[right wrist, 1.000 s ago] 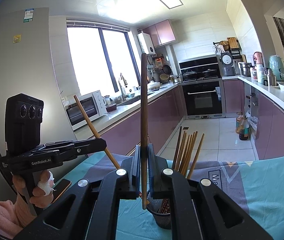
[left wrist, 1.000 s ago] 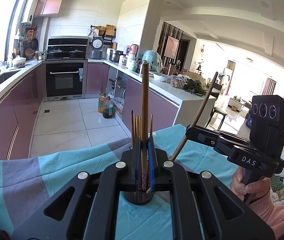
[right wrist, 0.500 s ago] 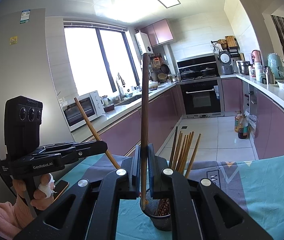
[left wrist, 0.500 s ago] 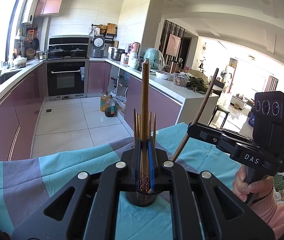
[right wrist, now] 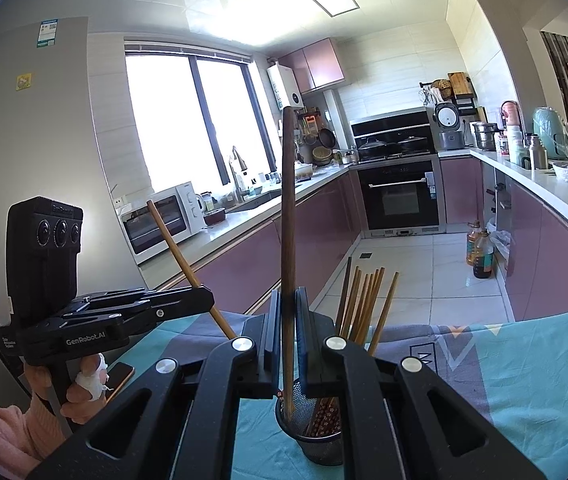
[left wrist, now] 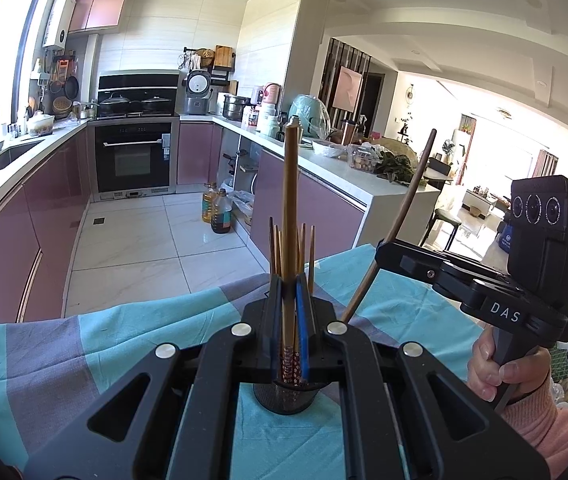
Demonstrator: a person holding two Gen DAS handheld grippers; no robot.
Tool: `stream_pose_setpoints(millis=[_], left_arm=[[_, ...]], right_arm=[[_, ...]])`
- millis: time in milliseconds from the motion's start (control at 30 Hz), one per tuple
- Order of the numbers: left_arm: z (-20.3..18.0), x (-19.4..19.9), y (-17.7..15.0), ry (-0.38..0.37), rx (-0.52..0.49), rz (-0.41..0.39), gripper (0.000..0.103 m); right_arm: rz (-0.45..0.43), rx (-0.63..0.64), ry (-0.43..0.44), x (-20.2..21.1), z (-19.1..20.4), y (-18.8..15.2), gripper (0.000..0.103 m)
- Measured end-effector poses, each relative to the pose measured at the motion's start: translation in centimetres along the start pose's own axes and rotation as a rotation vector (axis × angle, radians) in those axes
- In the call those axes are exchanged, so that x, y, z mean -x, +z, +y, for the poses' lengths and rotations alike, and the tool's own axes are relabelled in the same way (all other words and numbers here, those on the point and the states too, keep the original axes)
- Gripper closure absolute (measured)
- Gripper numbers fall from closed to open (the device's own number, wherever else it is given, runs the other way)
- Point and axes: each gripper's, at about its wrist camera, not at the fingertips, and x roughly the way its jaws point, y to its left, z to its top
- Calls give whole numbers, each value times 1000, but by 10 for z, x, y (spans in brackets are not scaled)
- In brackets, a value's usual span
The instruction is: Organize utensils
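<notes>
Left wrist view
Left gripper (left wrist: 290, 312): fingers narrow, clamped on a light brown wooden chopstick (left wrist: 290, 216) that stands upright between them.
Chopstick's lower end: runs down between the fingers into the black mesh metal utensil cup (left wrist: 284, 398), just below the fingertips.
Cup contents: a bundle of brown wooden chopsticks (left wrist: 310, 258) standing upright, tips showing just beyond the fingers.
Right gripper (left wrist: 368, 276): to the right of the left fingers, held by a hand (left wrist: 504, 372) in a pink sleeve; its fingers pinch a dark brown wooden chopstick (left wrist: 404, 208) that leans up and to the right.
Worktop: covered by a teal and grey patterned cloth (left wrist: 124, 328); the cup stands on it.

Right wrist view
Right gripper (right wrist: 288, 320): fingers narrow, gripping the dark brown chopstick (right wrist: 288, 216), upright, its lower end inside the cup (right wrist: 316, 444).
Bundle (right wrist: 364, 300): just right of the fingers, fanned in the cup.
Left gripper (right wrist: 206, 300): to the left, gripping the light chopstick (right wrist: 176, 248), which is tilted up-left.
</notes>
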Motion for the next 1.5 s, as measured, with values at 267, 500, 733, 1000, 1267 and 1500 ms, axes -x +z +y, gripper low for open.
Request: stream_pose_setpoints(millis=[267,500,733,1000,1267,1500], left_arm=[[1,-2,5,0,2,4,96],[4,-4,11,0,5,11,96],[5,-6,14,5,4,23,96],[5,-11,18,13,6,41,96],[1,-17,18,21,0,63,96],[1,-19,18,26,-4,88,96]], right_arm=[[5,-4,-7,-5,-2,-1,97],[12,-5,-13,-8,-3,-2,97],[28,-12,-18,-13,-5,-4,97],[40,-16,-25,-16,-7,-6,97],[62,-22,-26,-24,-9,-10,97],[80,-33,-26,-29,-13,-14,97]])
